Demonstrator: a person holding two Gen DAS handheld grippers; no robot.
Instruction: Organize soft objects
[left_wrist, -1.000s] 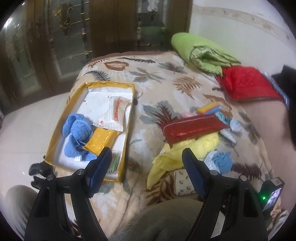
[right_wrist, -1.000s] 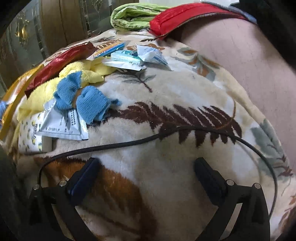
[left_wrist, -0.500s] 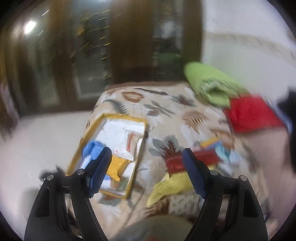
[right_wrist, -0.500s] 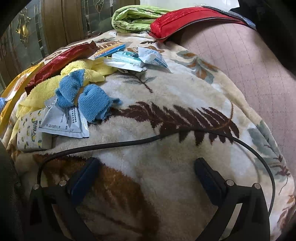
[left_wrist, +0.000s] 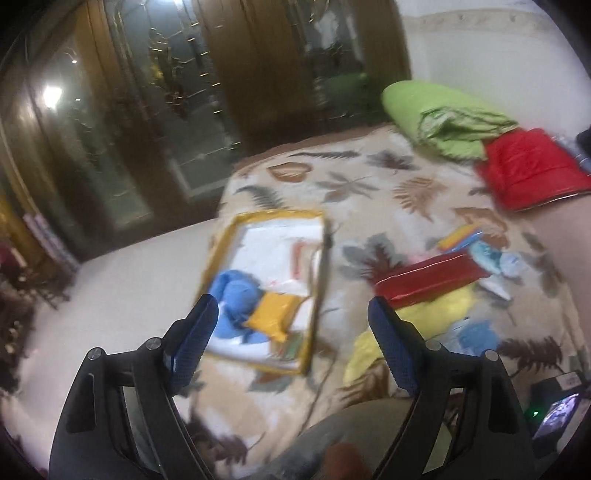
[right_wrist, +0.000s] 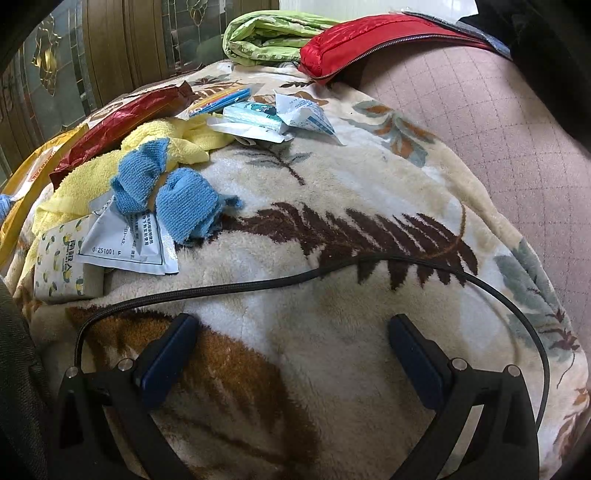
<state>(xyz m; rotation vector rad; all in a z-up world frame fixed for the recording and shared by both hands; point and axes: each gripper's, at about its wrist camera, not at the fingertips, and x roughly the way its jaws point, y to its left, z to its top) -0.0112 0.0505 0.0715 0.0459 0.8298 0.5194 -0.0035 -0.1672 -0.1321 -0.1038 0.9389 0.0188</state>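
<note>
In the left wrist view a yellow-rimmed box (left_wrist: 226, 240) lies on the leaf-patterned blanket (left_wrist: 362, 184). It holds a blue plush cloth (left_wrist: 236, 295), a yellow packet (left_wrist: 275, 314) and white bags. My left gripper (left_wrist: 291, 325) is open and empty, held high above the box's near edge. Right of the box lie a red packet (left_wrist: 428, 275) and a yellow towel (left_wrist: 436, 314). In the right wrist view a blue cloth (right_wrist: 173, 192) lies on white sachets (right_wrist: 129, 243) beside the yellow towel (right_wrist: 162, 142) and red packet (right_wrist: 122, 118). My right gripper (right_wrist: 291, 343) is open, empty, low over the blanket (right_wrist: 332, 206).
A black cable (right_wrist: 295, 277) curves across the blanket in front of my right gripper. A green folded quilt (left_wrist: 439, 118) and a red cushion (left_wrist: 532, 170) lie at the far end. A wooden glass-door cabinet (left_wrist: 184, 92) stands behind. A small device (left_wrist: 557, 410) sits at lower right.
My left gripper has lifted and tilted up, so the box and pile sit lower and smaller and more cabinet shows. The right gripper has barely shifted.
</note>
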